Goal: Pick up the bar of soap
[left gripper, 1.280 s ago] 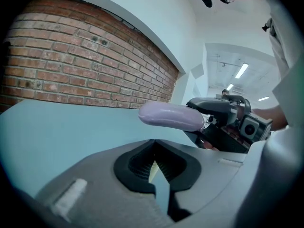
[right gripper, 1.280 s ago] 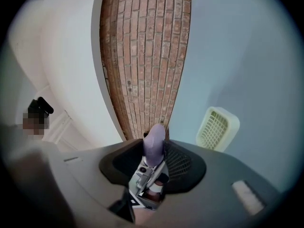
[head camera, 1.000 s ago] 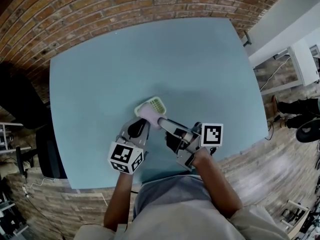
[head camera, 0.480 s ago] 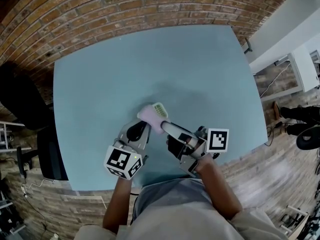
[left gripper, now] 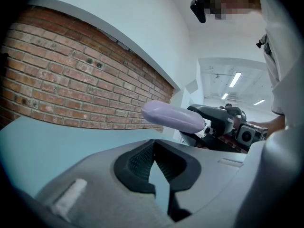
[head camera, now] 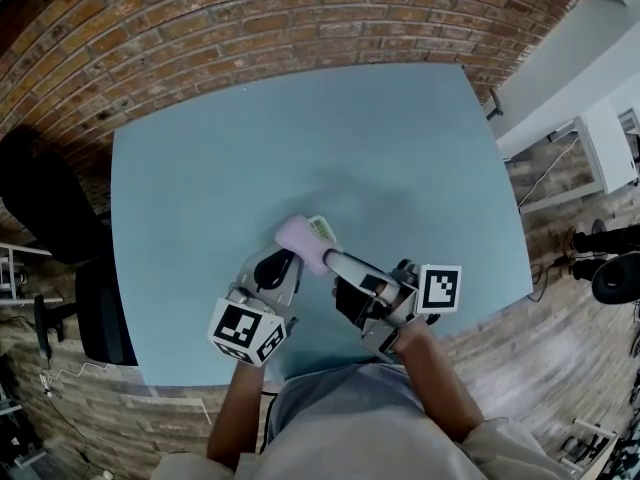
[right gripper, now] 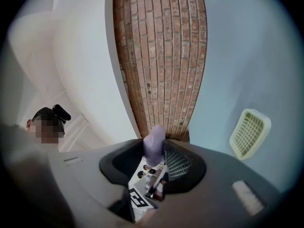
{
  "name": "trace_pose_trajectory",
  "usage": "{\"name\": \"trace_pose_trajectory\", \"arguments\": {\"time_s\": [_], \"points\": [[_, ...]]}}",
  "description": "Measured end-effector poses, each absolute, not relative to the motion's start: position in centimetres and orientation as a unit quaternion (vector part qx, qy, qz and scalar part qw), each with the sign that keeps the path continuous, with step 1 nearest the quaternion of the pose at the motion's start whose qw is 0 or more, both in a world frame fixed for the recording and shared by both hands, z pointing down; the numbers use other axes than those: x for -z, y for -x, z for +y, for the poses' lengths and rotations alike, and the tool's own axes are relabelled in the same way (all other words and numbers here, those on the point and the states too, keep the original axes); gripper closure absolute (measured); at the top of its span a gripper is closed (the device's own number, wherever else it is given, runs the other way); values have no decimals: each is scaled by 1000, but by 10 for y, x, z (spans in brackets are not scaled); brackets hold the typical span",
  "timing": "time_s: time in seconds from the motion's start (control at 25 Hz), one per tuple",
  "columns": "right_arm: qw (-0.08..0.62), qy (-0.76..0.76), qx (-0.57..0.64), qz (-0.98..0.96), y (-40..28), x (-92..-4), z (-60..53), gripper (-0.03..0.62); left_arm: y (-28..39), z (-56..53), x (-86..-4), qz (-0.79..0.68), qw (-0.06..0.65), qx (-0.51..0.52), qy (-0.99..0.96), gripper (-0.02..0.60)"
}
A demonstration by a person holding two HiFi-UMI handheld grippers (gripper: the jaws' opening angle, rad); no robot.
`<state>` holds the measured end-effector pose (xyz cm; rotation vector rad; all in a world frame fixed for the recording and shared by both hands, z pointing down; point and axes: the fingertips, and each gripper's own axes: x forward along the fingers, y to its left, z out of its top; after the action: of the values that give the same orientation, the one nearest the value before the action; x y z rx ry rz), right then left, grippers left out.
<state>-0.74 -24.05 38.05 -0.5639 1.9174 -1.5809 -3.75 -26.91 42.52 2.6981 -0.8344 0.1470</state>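
Head cam sits right over the blue table (head camera: 350, 148) and looks steeply down, brick wall (head camera: 250, 18) at 12 o'clock. Left gripper cam rides low and close over the tabletop, faces that wall, and catches the right gripper (left gripper: 203, 123) at 3 o'clock. Right gripper cam is rolled sideways, so the wall stands upright there. All three share the purple bar of soap (head camera: 298, 236), closest in the gripper cams.
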Motion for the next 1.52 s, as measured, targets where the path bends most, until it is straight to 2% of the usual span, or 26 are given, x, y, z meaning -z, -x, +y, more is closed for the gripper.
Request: {"name": "trace_pose_trajectory", "arguments": {"time_s": [1.52], "points": [[298, 188, 575, 739, 3, -353, -240, 456, 28, -271, -398, -294, 142, -42, -944, 580]]}}
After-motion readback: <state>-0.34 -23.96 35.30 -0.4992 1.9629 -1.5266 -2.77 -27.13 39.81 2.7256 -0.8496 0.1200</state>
